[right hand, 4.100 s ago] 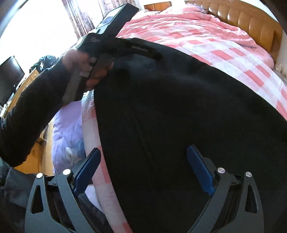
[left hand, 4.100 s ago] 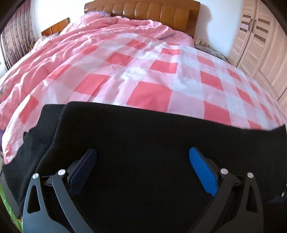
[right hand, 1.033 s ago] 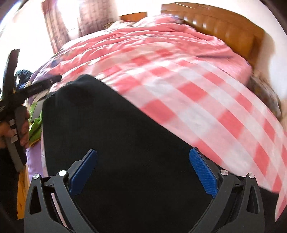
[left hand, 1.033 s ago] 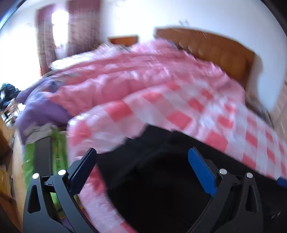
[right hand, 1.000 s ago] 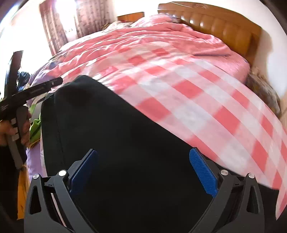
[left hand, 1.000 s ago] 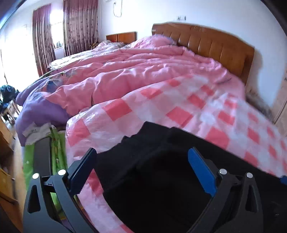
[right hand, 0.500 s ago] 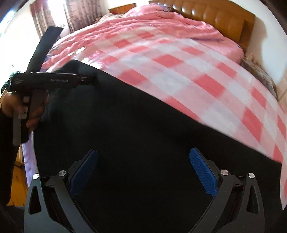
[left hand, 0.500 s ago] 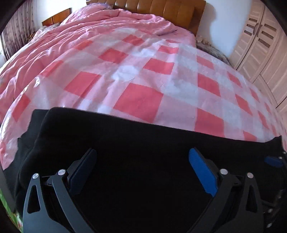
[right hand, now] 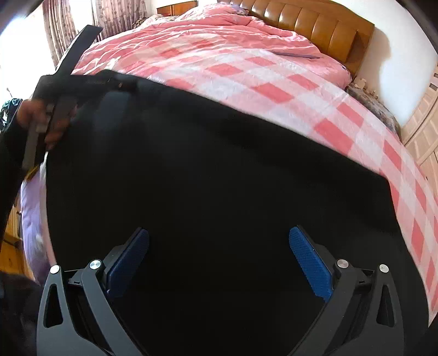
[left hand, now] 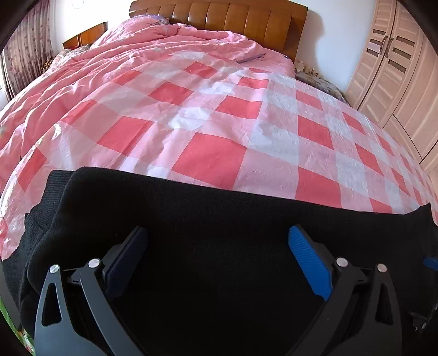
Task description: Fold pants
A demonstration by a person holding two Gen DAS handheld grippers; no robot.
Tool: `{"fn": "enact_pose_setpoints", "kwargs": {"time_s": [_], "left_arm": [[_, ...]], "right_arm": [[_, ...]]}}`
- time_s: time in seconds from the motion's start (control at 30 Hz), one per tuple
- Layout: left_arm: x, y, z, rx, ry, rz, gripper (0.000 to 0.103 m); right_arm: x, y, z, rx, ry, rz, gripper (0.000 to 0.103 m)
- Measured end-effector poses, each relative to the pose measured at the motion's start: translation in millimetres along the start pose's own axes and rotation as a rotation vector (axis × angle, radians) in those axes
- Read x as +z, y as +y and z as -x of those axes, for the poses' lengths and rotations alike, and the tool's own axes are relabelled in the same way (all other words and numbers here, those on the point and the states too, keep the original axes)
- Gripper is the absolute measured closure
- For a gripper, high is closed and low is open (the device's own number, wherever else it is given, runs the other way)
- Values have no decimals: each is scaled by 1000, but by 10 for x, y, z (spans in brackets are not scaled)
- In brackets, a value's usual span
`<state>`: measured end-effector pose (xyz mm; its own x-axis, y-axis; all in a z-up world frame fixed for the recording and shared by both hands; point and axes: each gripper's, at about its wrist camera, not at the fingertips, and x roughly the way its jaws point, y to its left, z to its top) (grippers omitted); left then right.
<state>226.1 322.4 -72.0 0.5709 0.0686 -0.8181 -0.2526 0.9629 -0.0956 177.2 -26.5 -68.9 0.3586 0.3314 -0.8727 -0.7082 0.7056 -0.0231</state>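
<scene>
The black pants (left hand: 219, 219) lie spread flat on the near part of the bed, on the pink-and-white checked bedspread (left hand: 213, 153), and fill the lower half of both wrist views. Their far edge runs across the checked squares; toward the wooden headboard (left hand: 219, 16) the bedspread is bare, with a crumpled pink quilt (left hand: 142, 49) bunched up against the headboard. In the left wrist view a ribbed band of the pants shows at their left end (left hand: 52, 191).

The left tool (left hand: 219, 257) has its two fingers spread wide, the blue pads (left hand: 309, 263) well apart, with nothing between them; it hangs over the black cloth, and whether the fingertips touch the cloth cannot be told. In the right wrist view the same left tool (right hand: 115, 82), gripped by the person's hand (right hand: 46, 120), reaches over the left end of the pants, farther from the headboard.

The right tool (right hand: 219, 257) is likewise spread wide, its blue pads (right hand: 309, 265) apart and gripping nothing, poised above the middle of the pants; contact with the cloth cannot be judged. A pale wardrobe (left hand: 397, 60) stands to the right of the headboard, and curtains (right hand: 82, 19) hang to its left.
</scene>
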Motion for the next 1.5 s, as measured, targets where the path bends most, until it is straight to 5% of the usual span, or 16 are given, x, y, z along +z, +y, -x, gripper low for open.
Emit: {"fn": "enact_pose_setpoints", "kwargs": {"time_s": [0.87,0.97,1.17,1.5], "left_arm": [[-5,5,2,0,-2,0,1],[-9,3,3,1,-3,-1,1],[-3,5,5,3,-4,-1,1],[-7,-5,21,8,-8,4,1]], "right_arm": [[-1425,-469,841,6,44,-148,4],[-1439,-552,966,-49,41,-156,5],[-1443,-1355,952,-299,0,-395,5],[-1552,-1712,844,-236,4,-477,4]]}}
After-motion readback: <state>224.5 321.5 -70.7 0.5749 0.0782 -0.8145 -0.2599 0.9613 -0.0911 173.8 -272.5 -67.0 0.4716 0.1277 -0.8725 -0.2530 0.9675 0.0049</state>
